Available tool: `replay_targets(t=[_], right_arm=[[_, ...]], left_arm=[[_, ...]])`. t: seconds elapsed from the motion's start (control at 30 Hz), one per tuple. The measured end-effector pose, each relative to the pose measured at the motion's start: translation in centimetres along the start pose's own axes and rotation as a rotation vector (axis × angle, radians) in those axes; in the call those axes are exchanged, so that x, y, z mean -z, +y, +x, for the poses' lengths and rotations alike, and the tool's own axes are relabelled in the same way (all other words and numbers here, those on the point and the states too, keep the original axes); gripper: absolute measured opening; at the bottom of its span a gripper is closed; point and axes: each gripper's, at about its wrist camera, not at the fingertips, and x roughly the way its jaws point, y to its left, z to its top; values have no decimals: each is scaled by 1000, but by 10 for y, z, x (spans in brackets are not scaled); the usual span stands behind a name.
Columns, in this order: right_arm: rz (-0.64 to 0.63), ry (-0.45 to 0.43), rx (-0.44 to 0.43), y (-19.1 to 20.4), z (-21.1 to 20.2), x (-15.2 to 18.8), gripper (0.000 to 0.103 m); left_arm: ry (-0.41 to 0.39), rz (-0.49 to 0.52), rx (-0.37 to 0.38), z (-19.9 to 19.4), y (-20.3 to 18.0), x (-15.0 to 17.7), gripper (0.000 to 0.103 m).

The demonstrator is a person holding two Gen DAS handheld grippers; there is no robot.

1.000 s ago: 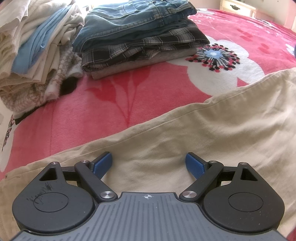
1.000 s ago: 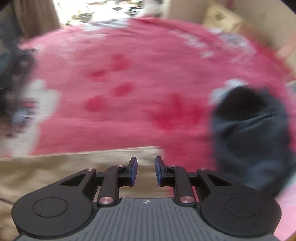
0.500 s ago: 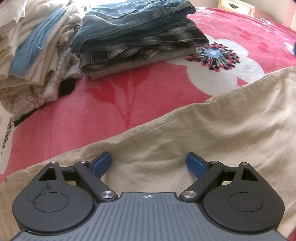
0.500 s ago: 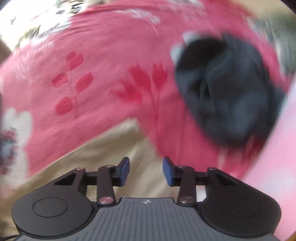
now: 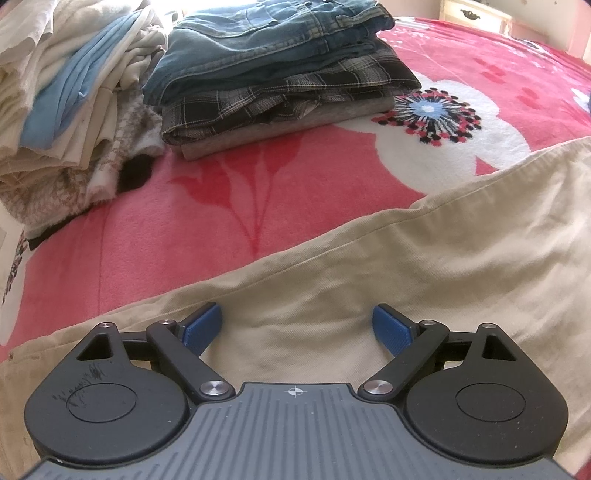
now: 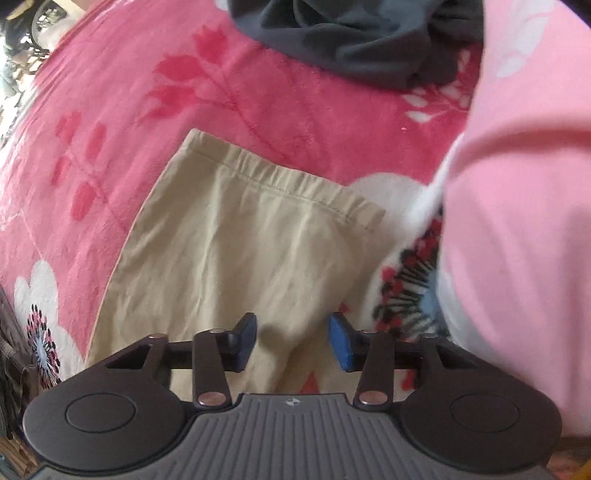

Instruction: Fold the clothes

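Note:
Beige trousers (image 5: 406,266) lie spread flat on the red floral blanket (image 5: 166,236). My left gripper (image 5: 297,328) hovers low over them, jaws wide open, nothing between the blue pads. In the right wrist view the trousers' end with the gathered elastic band (image 6: 280,177) lies ahead. My right gripper (image 6: 293,341) points steeply down at the trousers' (image 6: 229,251) right edge. Its jaws are closing, with a raised fold of beige cloth in the gap; the pads stand apart from it.
A folded stack of jeans and plaid clothes (image 5: 280,70) sits behind the trousers, with a looser pile of white and blue clothes (image 5: 66,92) at far left. A crumpled dark garment (image 6: 354,33) lies beyond the elastic band. Pink fabric (image 6: 517,221) fills the right side.
The right gripper has rolled and swung over the beige trousers' elastic end, coming lower; the dark garment slid to the top of its view. The left gripper has stayed still and open.

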Motion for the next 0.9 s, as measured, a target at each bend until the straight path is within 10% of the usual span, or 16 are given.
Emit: replay_targets(t=[0.07,0.4,0.9], right_arm=[[-83,-52,5,7,-6,4,3],[-515,-283,445,37,1,24,16],[-475,-195,98,13,-20,68,18]], left_arm=[[2,-1,1,0,0,0,91],[-4,9,12,0,1,1,91],[2,27,10,0,0,-2,91]])
